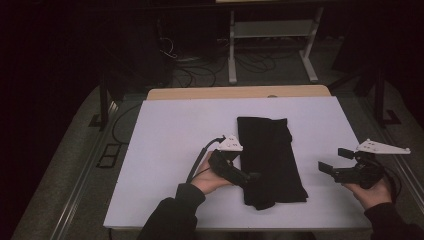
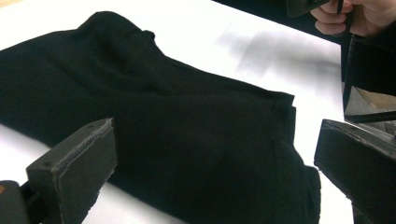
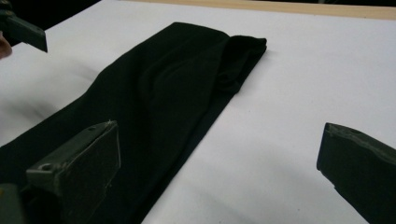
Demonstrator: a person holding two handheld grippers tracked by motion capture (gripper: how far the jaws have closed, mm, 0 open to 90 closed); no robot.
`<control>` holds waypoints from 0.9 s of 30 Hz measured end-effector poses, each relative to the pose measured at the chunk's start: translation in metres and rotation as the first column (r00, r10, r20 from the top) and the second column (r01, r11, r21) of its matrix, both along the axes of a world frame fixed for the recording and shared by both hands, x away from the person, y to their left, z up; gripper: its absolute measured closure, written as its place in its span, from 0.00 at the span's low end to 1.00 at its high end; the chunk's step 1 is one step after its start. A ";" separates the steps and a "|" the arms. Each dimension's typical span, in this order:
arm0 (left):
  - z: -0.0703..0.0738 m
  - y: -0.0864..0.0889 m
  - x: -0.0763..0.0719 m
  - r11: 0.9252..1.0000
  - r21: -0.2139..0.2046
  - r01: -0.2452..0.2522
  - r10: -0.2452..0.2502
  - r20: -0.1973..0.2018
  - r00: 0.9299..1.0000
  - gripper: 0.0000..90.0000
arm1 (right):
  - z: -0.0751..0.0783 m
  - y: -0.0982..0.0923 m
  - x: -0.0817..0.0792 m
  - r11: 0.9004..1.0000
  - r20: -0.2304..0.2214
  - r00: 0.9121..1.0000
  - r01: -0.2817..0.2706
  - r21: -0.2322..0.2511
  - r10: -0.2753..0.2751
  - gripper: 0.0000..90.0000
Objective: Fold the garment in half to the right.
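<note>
**Tips for picking up the near end of that folded black cloth**

So the black cloth (image 1: 270, 160) is lying flat in a long folded strip on the white table (image 1: 165, 150), a bit right of the middle, running from the near edge away toward the far wooden strip. I'll use the cloth as my reference for everything.

Nearest bit first: the left gripper (image 1: 252, 176) sits right at the cloth's near left corner, jaws spread wide with the fabric between and below them, not pinching anything yet. If it were me, I'd drop lower so the bottom jaw slips under every folded layer before squeezing, otherwise you probably only catch the top one.

The right gripper (image 1: 332, 161) hovers well off the cloth's right side, over bare table, also spread wide and carrying nothing. I'd bring it in to the near right corner so both ends lift evenly.

Farther up, the cloth's far end looks bunched slightly, so lift slowly.
</note>
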State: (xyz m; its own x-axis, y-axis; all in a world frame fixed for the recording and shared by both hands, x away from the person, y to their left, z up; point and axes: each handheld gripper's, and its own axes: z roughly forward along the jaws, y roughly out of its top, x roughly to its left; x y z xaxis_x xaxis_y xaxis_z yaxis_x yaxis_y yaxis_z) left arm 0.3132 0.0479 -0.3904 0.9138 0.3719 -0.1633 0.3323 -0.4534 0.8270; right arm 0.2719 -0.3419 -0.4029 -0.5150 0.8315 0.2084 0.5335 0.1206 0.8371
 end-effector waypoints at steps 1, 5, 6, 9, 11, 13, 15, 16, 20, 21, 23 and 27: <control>0.000 0.002 0.000 1.000 -0.003 -0.007 0.007 0.001 1.000 0.00 | 0.000 0.000 0.000 1.000 -0.002 1.000 0.000 0.000 0.000 0.00; 0.001 0.011 0.000 1.000 -0.015 -0.026 0.026 0.005 1.000 0.00 | -0.002 0.000 -0.001 1.000 -0.004 1.000 -0.001 -0.002 0.001 0.00; 0.001 0.013 0.001 0.999 -0.016 -0.029 0.029 0.005 1.000 0.00 | -0.002 0.000 -0.001 1.000 -0.005 1.000 -0.001 -0.002 0.001 0.00; 0.001 0.020 0.001 0.999 -0.017 -0.044 0.044 0.006 0.999 0.00 | -0.003 0.000 -0.001 1.000 -0.006 1.000 0.000 -0.004 0.000 0.00; 0.000 0.025 0.001 0.999 -0.016 -0.049 0.049 0.005 0.999 0.00 | -0.003 0.000 -0.001 1.000 -0.005 1.000 -0.001 -0.003 0.001 0.00; 0.000 0.030 0.001 0.998 -0.018 -0.060 0.060 0.004 0.998 0.00 | -0.003 0.000 -0.001 1.000 -0.001 1.000 0.000 -0.006 0.000 0.00; 0.000 0.035 0.001 0.998 -0.016 -0.068 0.068 0.007 0.998 0.00 | -0.004 0.000 -0.001 1.000 -0.002 1.000 -0.002 -0.008 0.002 0.00; 0.000 0.038 0.001 0.997 -0.023 -0.076 0.076 0.004 0.997 0.00 | -0.004 0.000 -0.001 1.000 -0.002 1.000 -0.003 -0.008 0.003 0.00; -0.001 0.048 0.002 0.995 -0.030 -0.096 0.096 0.004 0.995 0.00 | -0.004 0.000 -0.001 1.000 -0.002 1.000 -0.003 -0.007 0.003 0.00; -0.002 0.051 0.002 0.995 -0.030 -0.099 0.099 0.003 0.995 0.00 | -0.004 0.000 -0.001 1.000 -0.001 1.000 -0.003 -0.007 0.003 0.00; -0.003 0.056 0.001 0.994 -0.031 -0.102 0.103 0.000 0.995 0.00 | -0.004 0.000 -0.001 1.000 -0.008 1.000 -0.002 -0.007 0.002 0.00; -0.005 0.064 0.001 0.993 -0.028 -0.114 0.114 0.000 0.994 0.00 | -0.005 0.001 -0.001 1.000 -0.010 1.000 -0.005 -0.013 0.005 0.00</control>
